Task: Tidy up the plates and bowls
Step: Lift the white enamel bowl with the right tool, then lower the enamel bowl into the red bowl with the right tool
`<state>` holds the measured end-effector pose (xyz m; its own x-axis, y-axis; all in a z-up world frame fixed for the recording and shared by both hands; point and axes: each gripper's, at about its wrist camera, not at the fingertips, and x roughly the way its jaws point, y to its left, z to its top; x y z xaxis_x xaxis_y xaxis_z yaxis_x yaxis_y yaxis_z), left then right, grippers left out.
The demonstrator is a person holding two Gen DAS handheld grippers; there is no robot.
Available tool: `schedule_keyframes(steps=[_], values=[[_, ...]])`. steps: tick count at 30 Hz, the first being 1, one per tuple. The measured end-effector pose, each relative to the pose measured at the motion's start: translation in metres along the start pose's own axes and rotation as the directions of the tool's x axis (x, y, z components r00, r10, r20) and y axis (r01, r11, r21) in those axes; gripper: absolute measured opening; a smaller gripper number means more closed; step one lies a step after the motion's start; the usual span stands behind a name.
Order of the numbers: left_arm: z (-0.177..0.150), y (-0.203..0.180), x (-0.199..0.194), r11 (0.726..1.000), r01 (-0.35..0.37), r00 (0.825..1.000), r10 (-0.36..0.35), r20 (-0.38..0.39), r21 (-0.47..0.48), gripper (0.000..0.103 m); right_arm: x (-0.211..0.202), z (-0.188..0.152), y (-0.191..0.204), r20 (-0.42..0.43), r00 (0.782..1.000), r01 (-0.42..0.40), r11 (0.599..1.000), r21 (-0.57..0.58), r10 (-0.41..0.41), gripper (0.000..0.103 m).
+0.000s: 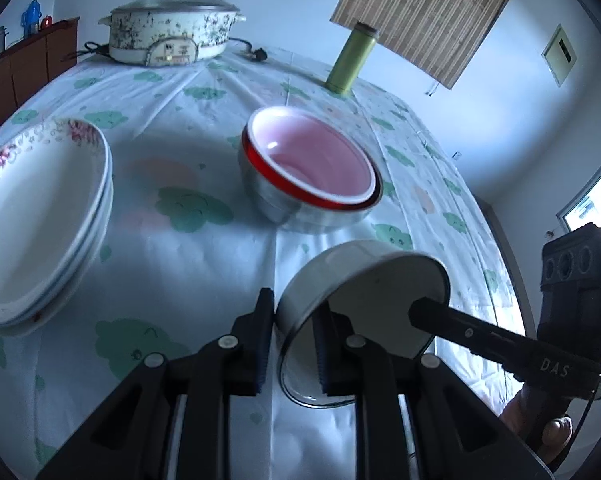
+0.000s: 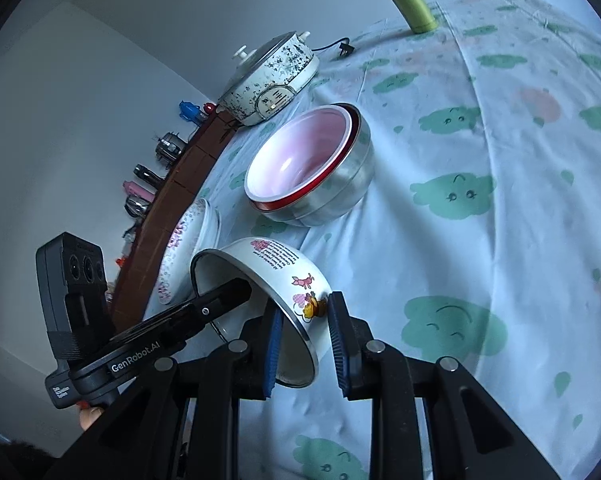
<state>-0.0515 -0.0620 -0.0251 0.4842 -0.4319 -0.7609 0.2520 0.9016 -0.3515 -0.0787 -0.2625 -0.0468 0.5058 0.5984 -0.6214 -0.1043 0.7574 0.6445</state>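
Observation:
A white enamel bowl (image 1: pixel 380 280) with cartoon prints (image 2: pixel 284 268) hangs tilted on its side just above the tablecloth, held from both sides. My left gripper (image 1: pixel 294 328) is shut on its rim, one finger inside and one outside. My right gripper (image 2: pixel 305 312) is shut on the opposite wall, blue pads either side; one of its fingers (image 1: pixel 424 314) reaches into the bowl in the left wrist view. Beyond stands a steel bowl (image 1: pixel 284 204) with a red-rimmed pink bowl (image 1: pixel 320 160) nested in it. Stacked floral plates (image 1: pixel 40 220) sit at the left.
The table wears a pale cloth with green cloud prints (image 1: pixel 188 208). At its far end stand a lidded electric pot (image 1: pixel 172 28) with cord and a green flask (image 1: pixel 350 60). A brown sideboard (image 1: pixel 28 64) with bottles runs along the wall. A person's fingers (image 1: pixel 556 432) grip the right handle.

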Motion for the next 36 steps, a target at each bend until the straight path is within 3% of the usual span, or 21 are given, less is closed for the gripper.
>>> schedule_keyframes(steps=[11, 21, 28, 36], values=[[0.030, -0.003, -0.028, 1.000, -0.016, 0.995, 0.015, 0.096, 0.014, 0.016, -0.004, 0.022, 0.021, 0.006, 0.999, -0.053, 0.999, -0.004, 0.053, 0.025], [0.082, -0.015, -0.031, 1.000, -0.009, 0.991, 0.005, 0.131, 0.028, 0.016, -0.016, 0.077, 0.030, 0.086, 0.992, -0.091, 0.996, 0.018, 0.089, 0.025], [0.112, -0.021, -0.003, 0.999, -0.041, 0.994, 0.037, 0.107, 0.029, 0.016, -0.007, 0.108, 0.013, 0.108, 0.990, -0.101, 0.992, 0.072, 0.093, 0.025], [0.122, -0.012, 0.039, 0.998, -0.063, 0.998, 0.063, 0.031, 0.000, 0.016, 0.024, 0.119, -0.017, 0.050, 0.996, -0.082, 0.985, 0.151, 0.075, 0.025]])
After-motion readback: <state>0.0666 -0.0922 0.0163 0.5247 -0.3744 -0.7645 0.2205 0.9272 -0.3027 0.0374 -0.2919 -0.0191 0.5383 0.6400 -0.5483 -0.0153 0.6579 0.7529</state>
